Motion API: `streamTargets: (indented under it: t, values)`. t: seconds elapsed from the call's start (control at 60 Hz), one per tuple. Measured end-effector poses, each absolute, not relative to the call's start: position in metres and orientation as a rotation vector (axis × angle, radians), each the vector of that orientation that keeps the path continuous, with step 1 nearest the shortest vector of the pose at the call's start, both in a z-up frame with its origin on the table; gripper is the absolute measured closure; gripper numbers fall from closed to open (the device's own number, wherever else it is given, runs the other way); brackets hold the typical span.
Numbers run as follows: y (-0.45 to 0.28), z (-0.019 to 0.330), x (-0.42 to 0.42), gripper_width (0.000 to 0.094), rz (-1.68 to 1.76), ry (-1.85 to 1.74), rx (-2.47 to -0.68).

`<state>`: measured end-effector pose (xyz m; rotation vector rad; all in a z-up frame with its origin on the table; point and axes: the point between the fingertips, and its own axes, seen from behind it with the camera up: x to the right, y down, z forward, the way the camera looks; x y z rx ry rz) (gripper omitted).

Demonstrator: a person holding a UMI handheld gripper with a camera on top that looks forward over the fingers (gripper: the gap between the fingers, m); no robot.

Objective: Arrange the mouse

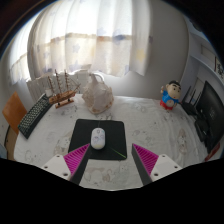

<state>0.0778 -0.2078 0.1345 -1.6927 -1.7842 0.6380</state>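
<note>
A white mouse (98, 137) lies on a black mouse pad (98, 139) on the round table with a pale patterned cloth (140, 118). My gripper (112, 160) is open and empty, its pink-padded fingers (76, 157) spread wide just in front of the pad's near edge. The mouse lies ahead of the fingers, slightly toward the left one, with a clear gap to both.
A dark keyboard (34, 115) lies at the table's left, a wooden model ship (62, 90) and a white bag-like object (96, 92) at the back. A blue figure toy (171, 97) stands at the right, a dark object (210, 110) beyond it. Curtained windows behind.
</note>
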Motion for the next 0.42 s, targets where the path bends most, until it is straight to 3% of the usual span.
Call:
streamTargets:
  t: [0.25,0.417]
  values:
    - [-0.187,0.172,0.138,0.0084,0.644,-1.723,-1.726]
    - [-0.175,0.17,0.144,0.0084,0.604,-1.72,-1.716]
